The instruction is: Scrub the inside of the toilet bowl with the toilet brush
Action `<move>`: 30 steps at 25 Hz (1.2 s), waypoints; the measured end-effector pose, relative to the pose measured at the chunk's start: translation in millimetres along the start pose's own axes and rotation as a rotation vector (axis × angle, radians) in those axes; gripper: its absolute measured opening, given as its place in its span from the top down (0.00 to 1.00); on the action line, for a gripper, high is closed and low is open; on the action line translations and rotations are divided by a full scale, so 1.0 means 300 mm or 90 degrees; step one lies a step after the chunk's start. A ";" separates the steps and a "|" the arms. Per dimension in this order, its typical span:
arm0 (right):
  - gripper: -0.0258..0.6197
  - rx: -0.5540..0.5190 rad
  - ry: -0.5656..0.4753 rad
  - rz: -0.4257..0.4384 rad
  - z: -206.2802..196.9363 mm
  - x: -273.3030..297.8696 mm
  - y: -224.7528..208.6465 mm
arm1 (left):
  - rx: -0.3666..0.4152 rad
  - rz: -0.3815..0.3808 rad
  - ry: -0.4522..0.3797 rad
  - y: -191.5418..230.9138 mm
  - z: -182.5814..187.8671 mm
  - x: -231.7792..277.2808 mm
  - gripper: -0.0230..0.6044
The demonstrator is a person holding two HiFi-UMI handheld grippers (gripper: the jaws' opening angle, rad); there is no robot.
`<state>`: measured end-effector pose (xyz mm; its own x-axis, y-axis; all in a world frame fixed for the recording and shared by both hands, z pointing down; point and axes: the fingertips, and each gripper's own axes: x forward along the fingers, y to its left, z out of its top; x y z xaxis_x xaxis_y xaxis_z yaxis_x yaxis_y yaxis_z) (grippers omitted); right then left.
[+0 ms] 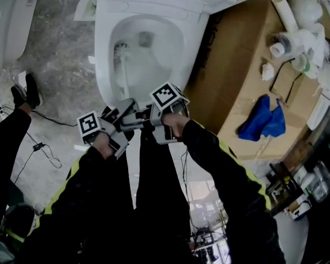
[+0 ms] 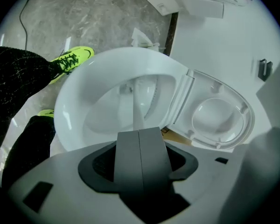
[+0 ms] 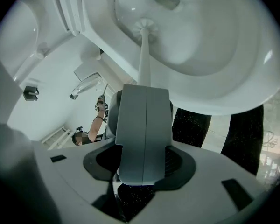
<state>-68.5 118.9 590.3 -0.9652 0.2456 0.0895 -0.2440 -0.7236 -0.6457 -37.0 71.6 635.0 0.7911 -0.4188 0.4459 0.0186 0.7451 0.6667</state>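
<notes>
Clamping toilet brush, left gripper and right gripper; blue cloth only in head view.

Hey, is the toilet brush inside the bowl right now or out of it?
Inside: the brush reaches down into the bowl, its head low against the inner wall.

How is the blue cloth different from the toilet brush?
The toilet brush is white, long and straight; the blue cloth is blue and crumpled. The brush reaches into the toilet bowl, gripped by the left tongs and right tongs; the cloth lies untouched on cardboard beside it. Both look like cleaning things.
</notes>
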 end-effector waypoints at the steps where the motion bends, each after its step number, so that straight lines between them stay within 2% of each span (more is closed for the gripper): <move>1: 0.66 -0.008 0.000 -0.004 0.014 -0.002 0.008 | 0.005 -0.005 -0.001 -0.009 0.013 0.007 0.56; 14: 0.66 -0.050 -0.023 -0.024 0.130 -0.033 0.040 | 0.031 -0.050 0.020 -0.069 0.091 0.090 0.56; 19: 0.66 -0.063 -0.034 -0.019 0.164 -0.033 0.057 | 0.050 -0.074 0.055 -0.095 0.110 0.113 0.56; 24: 0.66 -0.081 -0.052 0.001 0.192 -0.048 0.073 | 0.100 -0.083 0.137 -0.126 0.094 0.148 0.56; 30: 0.66 -0.095 -0.083 0.009 0.217 -0.067 0.077 | 0.094 -0.084 0.190 -0.133 0.091 0.185 0.56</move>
<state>-60.8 55.2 623.0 -0.9749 0.1429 0.1709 -0.2227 -0.6204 -0.7520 -10.6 4.5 649.6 0.9320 -0.3199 0.1705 0.0613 0.6026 0.7957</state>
